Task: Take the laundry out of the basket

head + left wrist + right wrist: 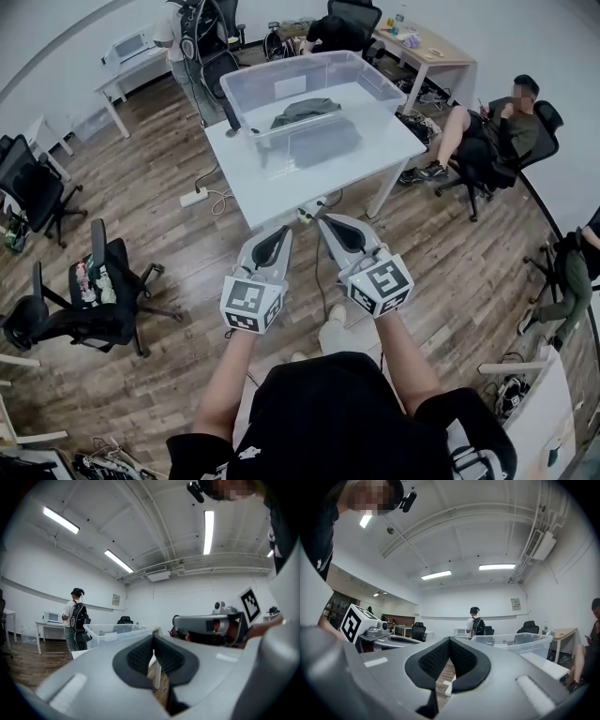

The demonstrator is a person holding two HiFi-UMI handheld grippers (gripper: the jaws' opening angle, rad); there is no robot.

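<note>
1. The left tool [153, 638] has its jaws pressed together with nothing between them.
2. The right tool [449, 641] is closed tip to tip in the same way and is empty.
3. Both tools are held side by side, a little apart, in front of the person. They point towards a white worktop [281, 192], stop short of its near edge and touch nothing.
4. A clear basket [375, 89] stands on the far half of the worktop. Dark laundry [305, 111] lies inside it, well apart from both tools.
5. The floor [187, 253] around the worktop is wooden.
6. A black chair [103, 291] stands at the left.
7. A standing person [192, 37] with a backpack is beyond the basket.
8. A seated person [497, 127] is at the right.
</note>
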